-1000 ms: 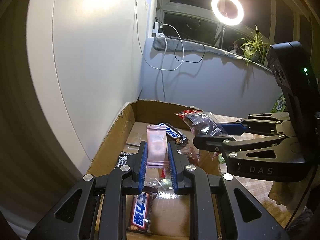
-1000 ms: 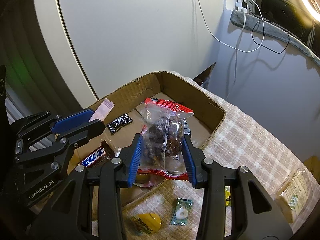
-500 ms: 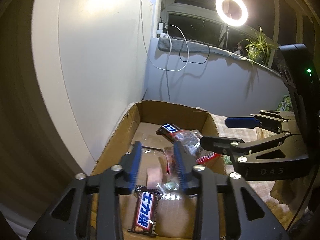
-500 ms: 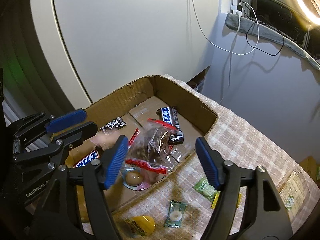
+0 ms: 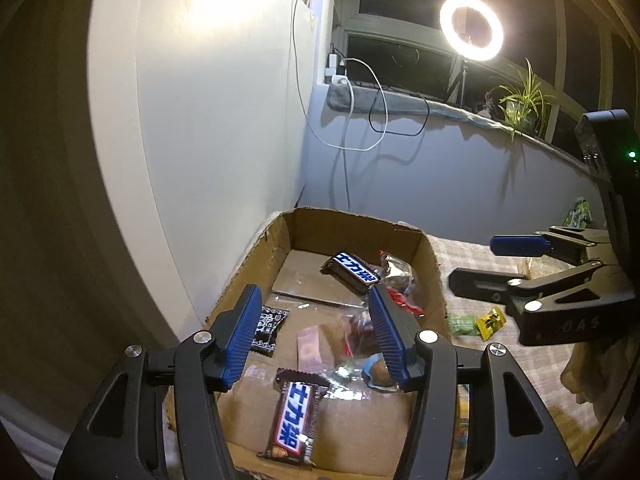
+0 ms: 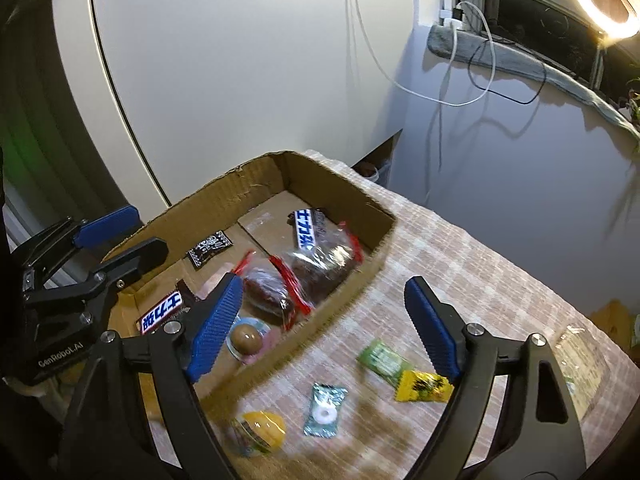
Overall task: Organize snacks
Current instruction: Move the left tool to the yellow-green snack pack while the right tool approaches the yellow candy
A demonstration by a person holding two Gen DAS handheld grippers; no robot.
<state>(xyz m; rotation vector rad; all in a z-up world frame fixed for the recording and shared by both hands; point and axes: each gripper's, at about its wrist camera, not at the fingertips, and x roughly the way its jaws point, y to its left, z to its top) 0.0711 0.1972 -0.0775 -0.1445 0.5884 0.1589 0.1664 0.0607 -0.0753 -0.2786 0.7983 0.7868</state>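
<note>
A cardboard box (image 5: 276,240) (image 6: 336,180) holds snacks: two Snickers bars (image 5: 294,416) (image 5: 354,272), a black packet (image 5: 268,330), a pink packet (image 5: 310,348) and red-edged clear bags of dark pieces (image 6: 324,260). My left gripper (image 5: 314,334) is open and empty above the box's near half. My right gripper (image 6: 324,320) is open and empty over the box's right wall. On the checked cloth lie a green packet (image 6: 380,360), a yellow packet (image 6: 422,386), a ring-candy packet (image 6: 326,412) and a yellow capsule (image 6: 260,430).
A white curved wall (image 5: 200,120) stands close behind the box. A clear pack of biscuits (image 6: 580,364) lies at the cloth's right edge. A ring light (image 5: 471,27) and a potted plant (image 5: 520,104) sit by the window ledge.
Both grippers opened. The pink packet dropped from my left gripper into the box; the red-edged bag dropped from my right gripper into the box. Both grippers drew back slightly.
</note>
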